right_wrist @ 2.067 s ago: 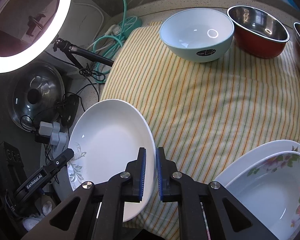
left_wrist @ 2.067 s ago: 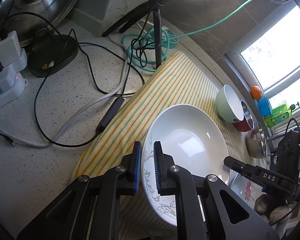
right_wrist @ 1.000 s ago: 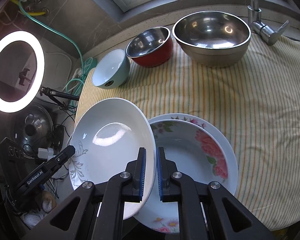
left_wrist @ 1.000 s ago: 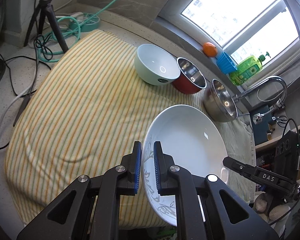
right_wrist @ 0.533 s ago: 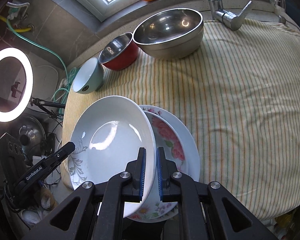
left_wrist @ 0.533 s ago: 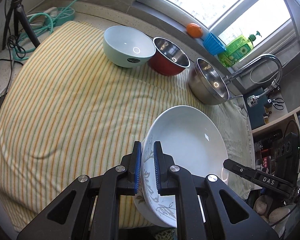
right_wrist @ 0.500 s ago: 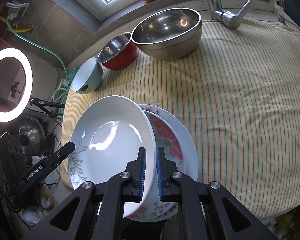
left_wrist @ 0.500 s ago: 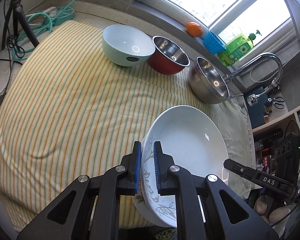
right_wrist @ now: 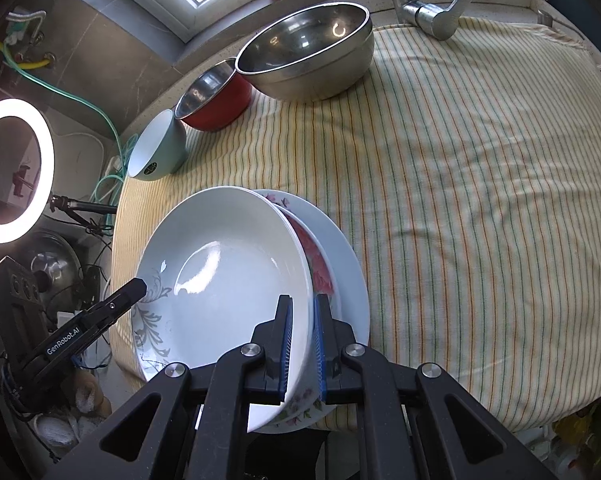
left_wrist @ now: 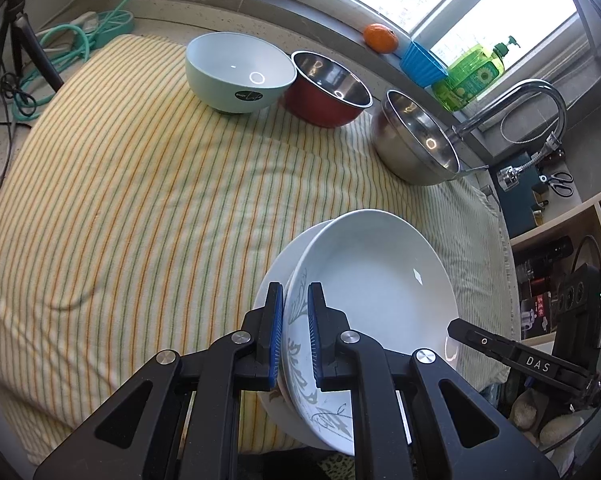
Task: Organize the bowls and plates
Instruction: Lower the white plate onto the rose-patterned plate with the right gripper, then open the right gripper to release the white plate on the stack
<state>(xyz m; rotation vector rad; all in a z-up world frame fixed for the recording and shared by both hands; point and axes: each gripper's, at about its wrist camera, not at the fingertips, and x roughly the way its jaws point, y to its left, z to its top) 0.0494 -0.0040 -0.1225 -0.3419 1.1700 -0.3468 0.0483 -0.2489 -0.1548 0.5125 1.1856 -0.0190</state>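
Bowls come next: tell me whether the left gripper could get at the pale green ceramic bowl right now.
Probably not: the left gripper is shut on the white leaf-patterned plate; bare striped cloth lies before the pale green ceramic bowl.

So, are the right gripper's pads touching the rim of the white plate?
Touching. The right wrist view shows the right gripper with both blue pads pressed on the white plate's rim, no gap.

floral plate point(right_wrist: 324, 276): mostly hidden under white plate point(right_wrist: 220, 280), only its pink-flowered rim shows | bottom plate point(right_wrist: 348, 272): only its outer edge shows past white plate | faucet point(right_wrist: 424, 12): spout cut by top edge
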